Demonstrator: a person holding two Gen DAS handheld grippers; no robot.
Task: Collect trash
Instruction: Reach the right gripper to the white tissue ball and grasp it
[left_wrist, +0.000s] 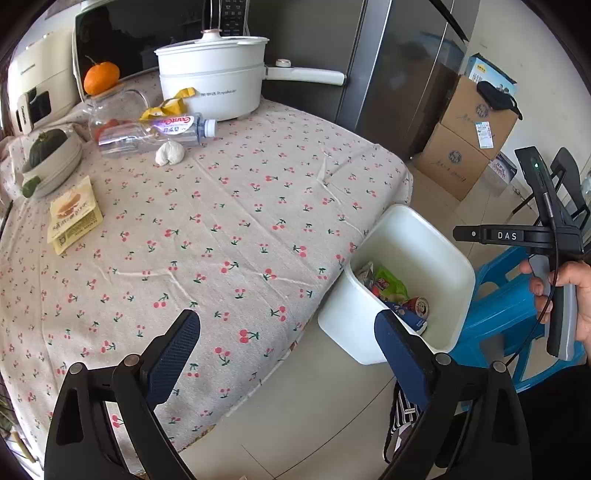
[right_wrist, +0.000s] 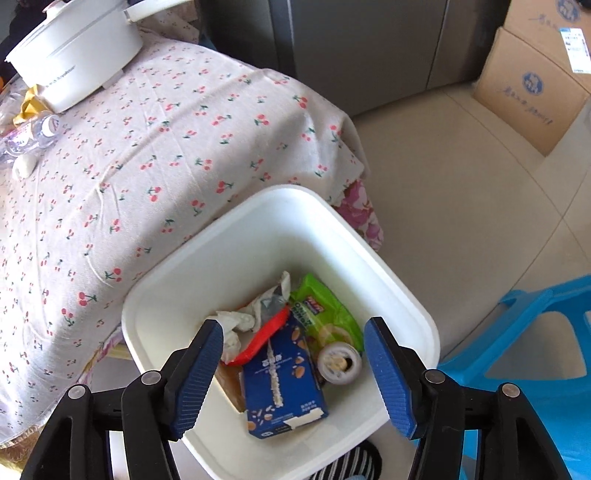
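Note:
A white trash bin (right_wrist: 273, 206) stands on the floor at the table's right edge; it also shows in the left wrist view (left_wrist: 417, 236). Inside lie a blue carton (right_wrist: 280, 384), a green wrapper (right_wrist: 325, 314), a can (right_wrist: 338, 363), crumpled tissue (right_wrist: 240, 321) and a red wrapper (right_wrist: 266, 336). My right gripper (right_wrist: 293, 332) is open and empty just above the bin. My left gripper (left_wrist: 288, 328) is open and empty over the table's near edge. On the table lie a clear plastic bottle (left_wrist: 155, 133), a yellow wrapper (left_wrist: 170, 105), a white paper ball (left_wrist: 169, 153) and a yellow burger packet (left_wrist: 74, 214).
A white electric pot (left_wrist: 214, 81), a glass jar with an orange (left_wrist: 101, 77) on top, and a bowl with a green squash (left_wrist: 48, 155) stand at the table's back. A blue plastic stool (right_wrist: 535, 350) is right of the bin. Cardboard boxes (left_wrist: 469, 140) stand by the fridge.

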